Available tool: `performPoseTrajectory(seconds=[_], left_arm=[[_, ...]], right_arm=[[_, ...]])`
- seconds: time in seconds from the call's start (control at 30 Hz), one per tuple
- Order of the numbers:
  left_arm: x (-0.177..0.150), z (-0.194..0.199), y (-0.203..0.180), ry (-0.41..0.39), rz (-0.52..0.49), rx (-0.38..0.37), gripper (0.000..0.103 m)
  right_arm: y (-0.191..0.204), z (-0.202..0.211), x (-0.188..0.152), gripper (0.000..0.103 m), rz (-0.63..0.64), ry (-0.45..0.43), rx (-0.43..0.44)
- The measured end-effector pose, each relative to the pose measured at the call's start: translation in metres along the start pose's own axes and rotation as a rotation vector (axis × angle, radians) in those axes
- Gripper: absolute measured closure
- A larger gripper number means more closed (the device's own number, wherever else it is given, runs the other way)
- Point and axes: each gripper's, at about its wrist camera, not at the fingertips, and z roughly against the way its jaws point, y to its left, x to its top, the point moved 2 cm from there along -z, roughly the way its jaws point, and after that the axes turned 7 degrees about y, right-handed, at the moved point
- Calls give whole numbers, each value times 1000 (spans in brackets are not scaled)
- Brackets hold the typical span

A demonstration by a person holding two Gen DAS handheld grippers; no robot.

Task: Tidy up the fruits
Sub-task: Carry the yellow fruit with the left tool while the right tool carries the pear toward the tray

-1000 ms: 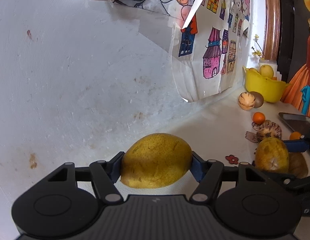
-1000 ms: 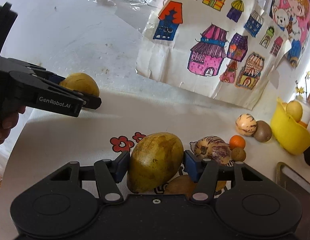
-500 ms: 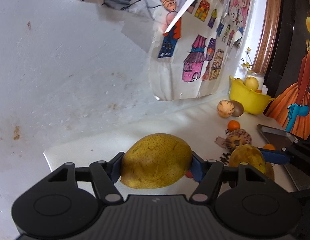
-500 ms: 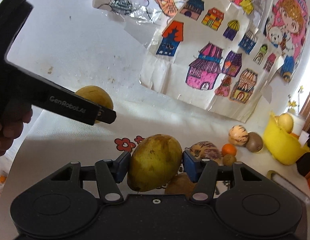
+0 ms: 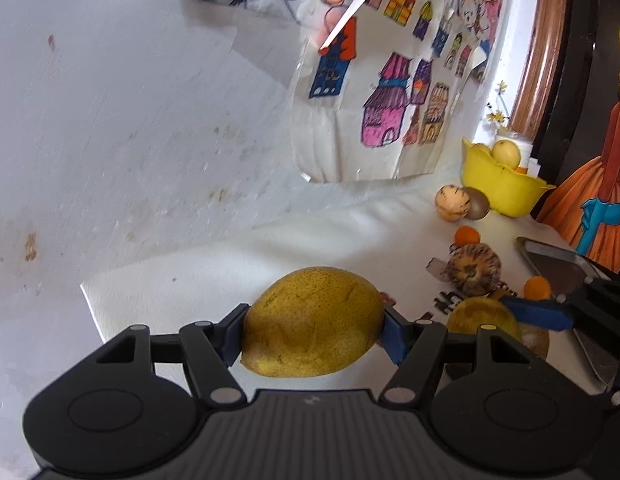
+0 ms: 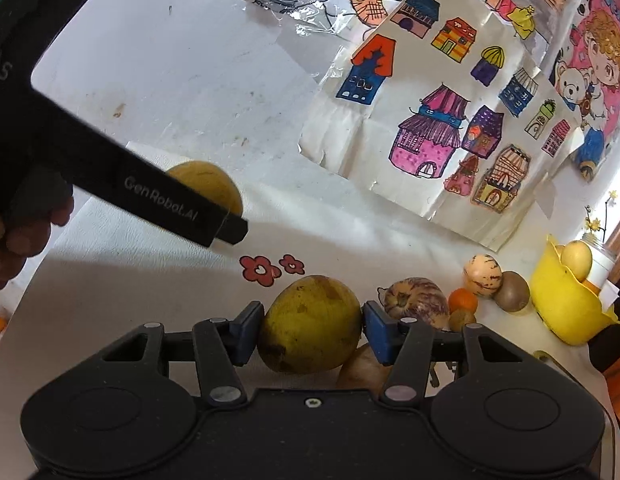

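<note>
My left gripper (image 5: 314, 320) is shut on a yellow speckled fruit (image 5: 310, 324), held just above the white cloth (image 5: 230, 264) near its left edge. In the right wrist view that left gripper (image 6: 226, 232) reaches in from the left with a person's hand behind it, and the speckled fruit (image 6: 206, 180) shows above its finger. My right gripper (image 6: 310, 320) has its jaws closing on a greenish-yellow mango (image 6: 310, 332), both pads against its sides. The left wrist view shows the mango (image 5: 474, 316) beside a blue pad of the right gripper (image 5: 538, 316).
A brown fruit (image 6: 362, 368) lies under the mango. To the right lie a striped melon (image 6: 418, 300), a small orange (image 6: 462, 300), a pale striped fruit (image 6: 482, 276) and a kiwi (image 6: 510, 292). A yellow bowl (image 6: 566, 312) holds fruit. A metal tray (image 5: 558, 264) sits far right.
The left gripper has carried its fruit rightwards, nearer the right gripper, and both views have rolled. The right jaws have narrowed slightly on the mango.
</note>
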Motion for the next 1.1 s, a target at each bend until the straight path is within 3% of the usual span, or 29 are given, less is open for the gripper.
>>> performPoseTrajectory(seconds=[0.57,0.8,1.1], left_arm=[[1,-2,3,0,8,-29,33],[6,3,-6,-16,3,-30,33],[26,10,-43,-49,-38,-59,33]], right_arm=[[-8,-16,3,47,-32,48,0],[9,0,-7,47,132,-58,-155],[-30,44,-11,47,123,-132,-278]])
